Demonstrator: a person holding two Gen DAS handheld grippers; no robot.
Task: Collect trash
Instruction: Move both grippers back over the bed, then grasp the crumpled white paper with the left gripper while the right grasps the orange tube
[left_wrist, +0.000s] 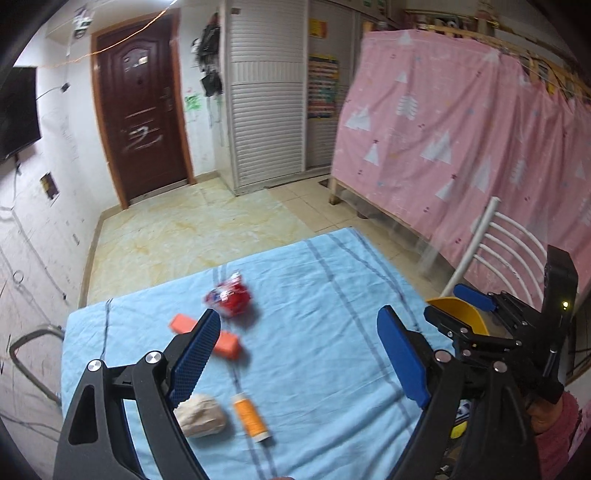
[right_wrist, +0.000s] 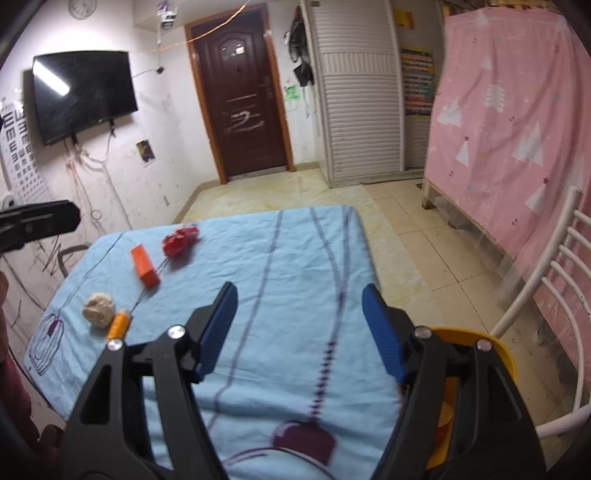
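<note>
left tongs (left_wrist: 297, 325) wide apart, empty | right tongs (right_wrist: 300, 297) wide apart, empty

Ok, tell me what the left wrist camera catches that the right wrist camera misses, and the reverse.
Only the left wrist view shows the right gripper from outside, open. Only the right wrist view shows the birdcage drawing on the cloth and the eye chart on the wall. Both show the light blue tablecloth, the crumpled red wrapper, the orange rectangular block, the beige paper wad, the orange thread spool and the yellow plastic bin.
</note>
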